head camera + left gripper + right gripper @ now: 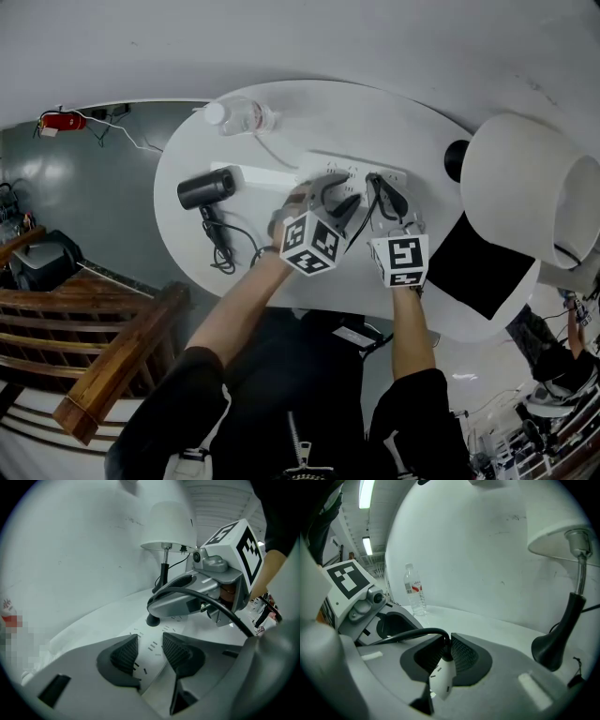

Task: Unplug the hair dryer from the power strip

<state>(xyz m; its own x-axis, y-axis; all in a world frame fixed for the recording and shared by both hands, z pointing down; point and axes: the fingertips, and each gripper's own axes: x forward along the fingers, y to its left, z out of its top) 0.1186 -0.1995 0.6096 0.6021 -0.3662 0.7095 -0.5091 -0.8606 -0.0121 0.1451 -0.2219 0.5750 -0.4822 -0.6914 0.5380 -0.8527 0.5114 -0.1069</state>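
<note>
Black plug (446, 653): seated in the white power strip (267, 175) and pinched between the fingers of the right gripper (444, 645), which are closed narrow on it.
Left gripper (150, 649): fingers wide apart, holding nothing; the strip lies just beneath them.
Hair dryer (206, 190): on the worktop (281, 122), well to the left of both pairs of fingers.
Risk: the grip sits where the cord (408, 633) joins the plug, so a pull may slip onto the cord or lift a loosely held strip.
</note>
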